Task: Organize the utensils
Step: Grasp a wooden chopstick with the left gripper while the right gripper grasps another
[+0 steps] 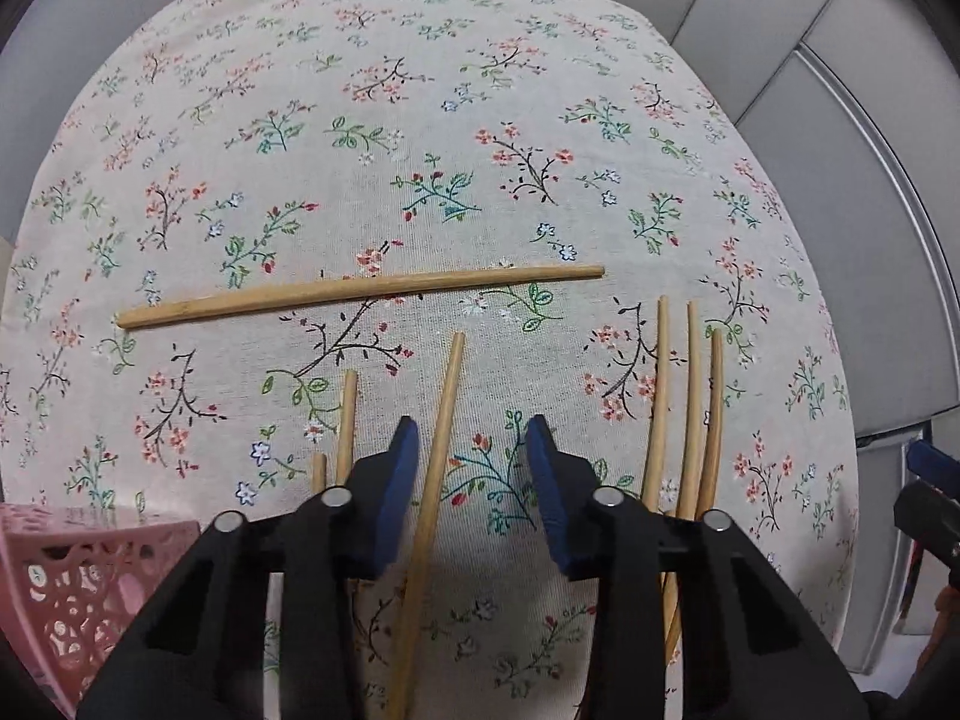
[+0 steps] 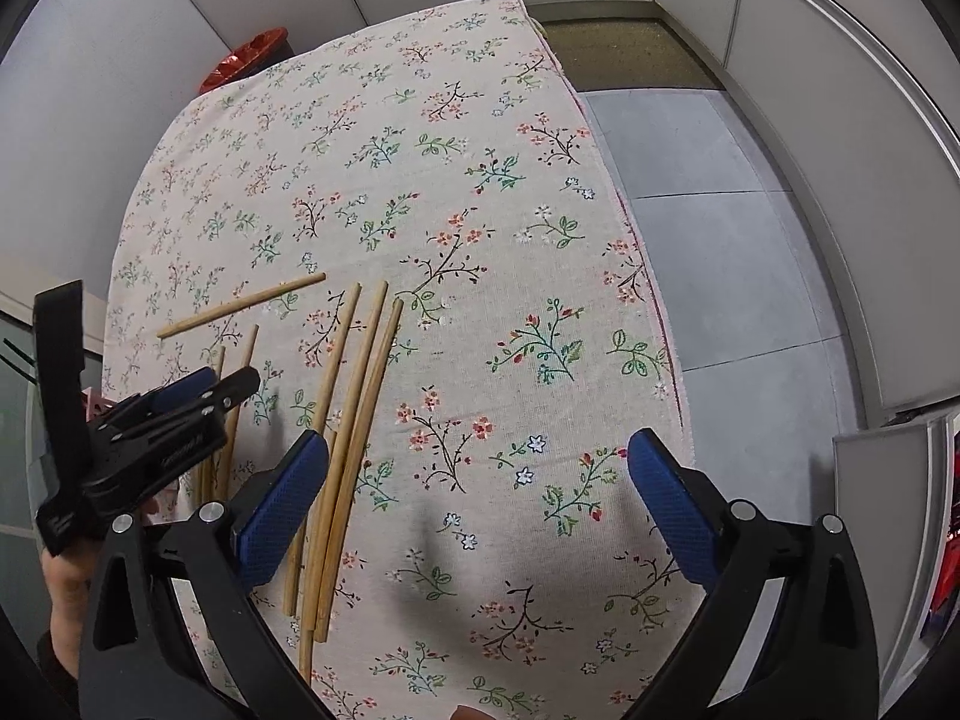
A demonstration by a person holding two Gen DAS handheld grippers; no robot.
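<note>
chopstick in hand: a single chopstick (image 1: 435,450) is lying on the cloth, running straight between the left gripper (image 1: 474,456) fingers, not yet pinched
left gripper: jaws are standing apart on either side of that stick, gap on both sides, gripping nothing
right gripper (image 2: 480,480): jaws are spread wide over bare cloth, holding nothing; stick bundle is passing just beside its left pad (image 2: 282,504)
other sticks: three chopsticks (image 1: 690,408) are lying side by side to the right of the left gripper; two short ends (image 1: 345,426) are showing just left of it; one crosswise chopstick (image 1: 360,294) is lying beyond its tips
basket: pink basket (image 1: 78,588) is sitting low to the left of the left gripper, likely the drop spot
tablecloth (image 1: 420,120): floral, covering the table
doing it well: judging the step as closing on the centre stick; lowering until the pads are bracketing it at cloth level, squeezing square across it, lifting level so it isn't pivoting or dragging neighbours
</note>
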